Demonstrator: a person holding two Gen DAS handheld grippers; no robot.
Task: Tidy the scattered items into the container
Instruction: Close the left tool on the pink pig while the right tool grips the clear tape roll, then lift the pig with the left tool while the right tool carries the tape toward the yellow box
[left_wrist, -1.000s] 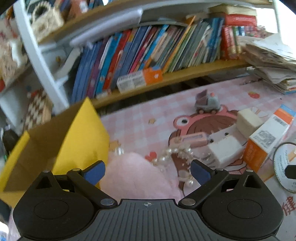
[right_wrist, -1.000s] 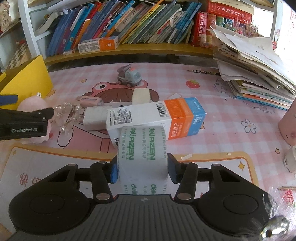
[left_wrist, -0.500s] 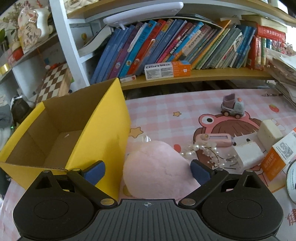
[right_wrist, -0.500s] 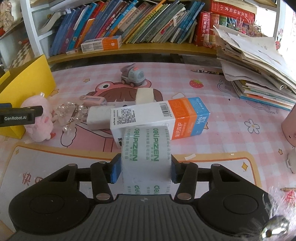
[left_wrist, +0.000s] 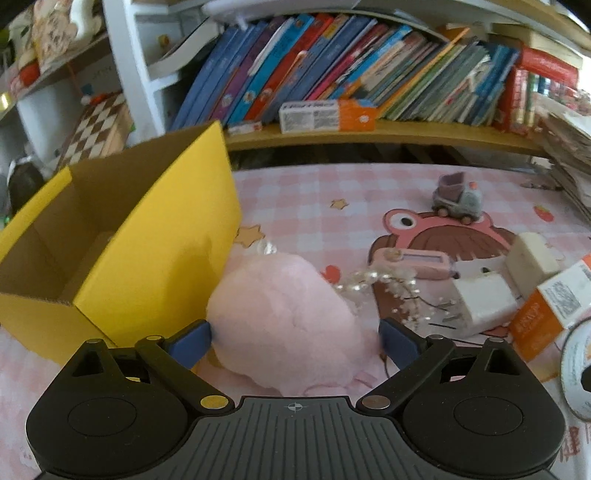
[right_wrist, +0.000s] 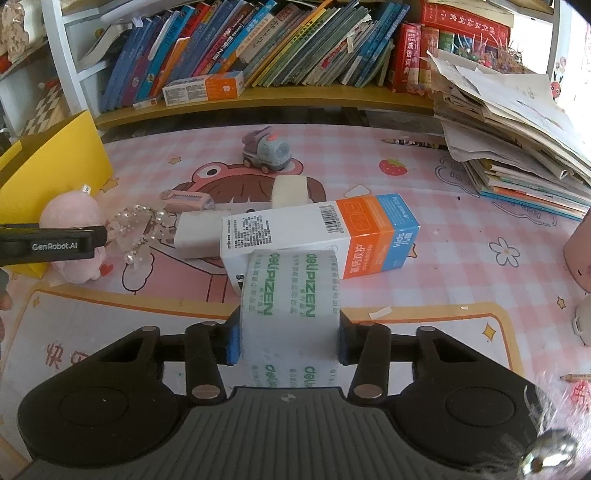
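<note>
A yellow cardboard box (left_wrist: 155, 236) stands open at the left; it also shows in the right wrist view (right_wrist: 55, 155). A pink plush toy (left_wrist: 288, 317) lies beside it, between the open fingers of my left gripper (left_wrist: 295, 338), which straddles it. My right gripper (right_wrist: 286, 341) is shut on a roll of tape (right_wrist: 291, 306) printed with green letters, held above the mat. On the mat lie a toothpaste box (right_wrist: 317, 236), a pearl string (right_wrist: 140, 229), a white adapter (right_wrist: 197, 236), a toy truck (right_wrist: 266, 153) and a pink case (right_wrist: 188, 199).
A bookshelf (right_wrist: 258, 48) full of books runs along the back. A stack of papers and books (right_wrist: 517, 136) sits at the right. A pink cup (right_wrist: 580, 251) stands at the far right edge. A white block (right_wrist: 290, 190) lies behind the toothpaste box.
My left gripper has swung left and levelled out, so the yellow box opening has come into view, and now straddles the plush. The right gripper stays shut on the tape and has barely moved.
</note>
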